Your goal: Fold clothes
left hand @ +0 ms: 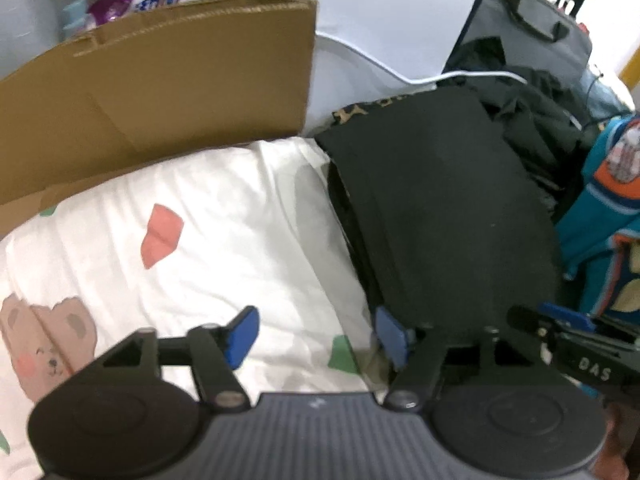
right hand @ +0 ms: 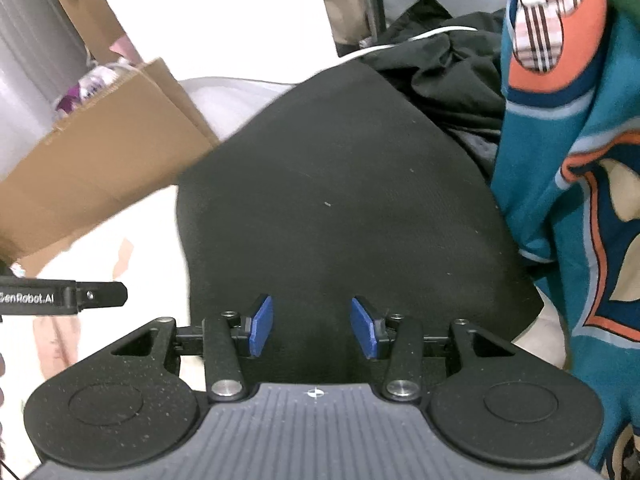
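Bed (left hand: 224,216), white sheet with bear and coloured-patch print, fills lower left. Folded black garment (left hand: 440,208) lies on it at centre right. Cardboard box (left hand: 160,92) upper left; teal garment (left hand: 600,216) right edge.

Folded garment (left hand: 440,200) right of box (left hand: 160,92)

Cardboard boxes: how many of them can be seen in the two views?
1. The cardboard box stands behind the white bedding, left of the folded black garment; the right wrist view shows it too. Others may be hidden outside the views.
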`<act>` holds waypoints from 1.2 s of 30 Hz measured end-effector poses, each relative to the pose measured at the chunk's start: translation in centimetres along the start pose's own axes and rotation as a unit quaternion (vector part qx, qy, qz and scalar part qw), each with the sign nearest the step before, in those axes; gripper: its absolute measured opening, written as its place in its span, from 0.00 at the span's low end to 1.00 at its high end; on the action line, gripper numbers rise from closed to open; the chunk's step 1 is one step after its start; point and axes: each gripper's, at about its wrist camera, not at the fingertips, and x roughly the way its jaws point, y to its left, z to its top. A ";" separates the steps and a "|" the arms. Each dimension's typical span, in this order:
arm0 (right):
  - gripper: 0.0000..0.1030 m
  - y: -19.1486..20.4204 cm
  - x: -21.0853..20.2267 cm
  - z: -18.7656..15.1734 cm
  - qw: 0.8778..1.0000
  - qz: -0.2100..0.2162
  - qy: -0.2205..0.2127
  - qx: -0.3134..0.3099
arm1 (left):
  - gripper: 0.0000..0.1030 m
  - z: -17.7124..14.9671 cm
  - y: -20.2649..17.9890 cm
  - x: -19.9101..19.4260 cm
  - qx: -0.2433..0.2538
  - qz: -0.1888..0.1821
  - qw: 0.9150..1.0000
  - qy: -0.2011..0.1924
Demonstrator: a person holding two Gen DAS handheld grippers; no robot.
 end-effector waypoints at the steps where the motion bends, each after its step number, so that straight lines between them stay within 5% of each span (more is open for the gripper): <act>1: 0.62 0.4 -0.7 0.3 1.000 0.003 0.000 0.000 | 0.68 -0.1 0.0 -0.8 -0.002 0.001 1.000 0.000; 7: 0.86 2.5 -4.3 1.4 1.000 0.003 0.015 0.010 | 0.81 -0.6 -0.3 -6.1 -0.022 0.010 1.000 -0.008; 18: 0.86 5.3 -10.0 2.9 0.999 0.003 0.041 0.006 | 0.87 -2.3 1.4 -15.7 -0.059 0.029 0.997 -0.039; 36: 0.89 11.4 -21.8 10.6 0.993 0.038 0.053 -0.103 | 0.92 -5.8 6.2 -31.8 -0.135 0.085 0.982 -0.099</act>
